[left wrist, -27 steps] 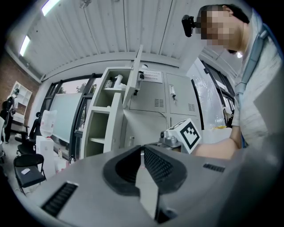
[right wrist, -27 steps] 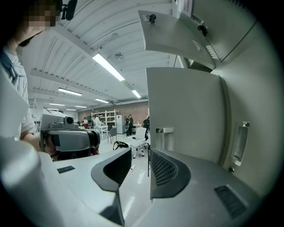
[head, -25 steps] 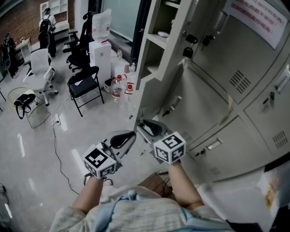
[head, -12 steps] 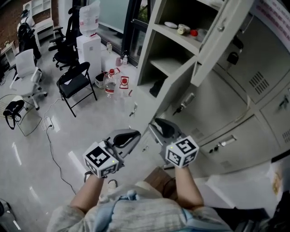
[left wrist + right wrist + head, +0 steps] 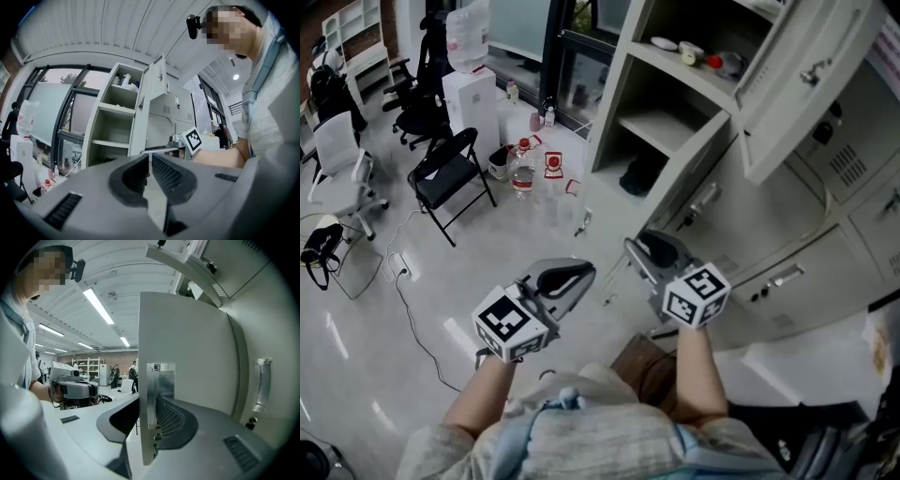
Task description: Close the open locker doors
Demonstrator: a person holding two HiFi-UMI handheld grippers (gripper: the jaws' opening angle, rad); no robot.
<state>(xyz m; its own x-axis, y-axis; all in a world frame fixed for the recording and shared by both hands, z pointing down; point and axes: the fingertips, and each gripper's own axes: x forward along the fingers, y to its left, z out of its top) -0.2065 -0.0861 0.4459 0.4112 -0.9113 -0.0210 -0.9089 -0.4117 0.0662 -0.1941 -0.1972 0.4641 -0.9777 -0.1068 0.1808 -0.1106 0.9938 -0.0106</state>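
Right gripper [image 5: 639, 251] is clamped on the free edge of the lower door [image 5: 712, 178], with the latch plate [image 5: 161, 394] between its jaws. Left gripper [image 5: 581, 274] is clenched on nothing and sits just beside it on the floor side. Door stands swung out from the locker [image 5: 614, 103], long axis upright, hinge side toward the shut lockers on the right, so closing looks like a push away and left onto the shelves. Right hand owns the move; left is near enough to assist. Swing path looks unobstructed: chair [image 5: 450, 178] and bottles [image 5: 520, 173] are well apart to the left. Upper door [image 5: 802, 75] also hangs open, above and right, well away from both grippers.
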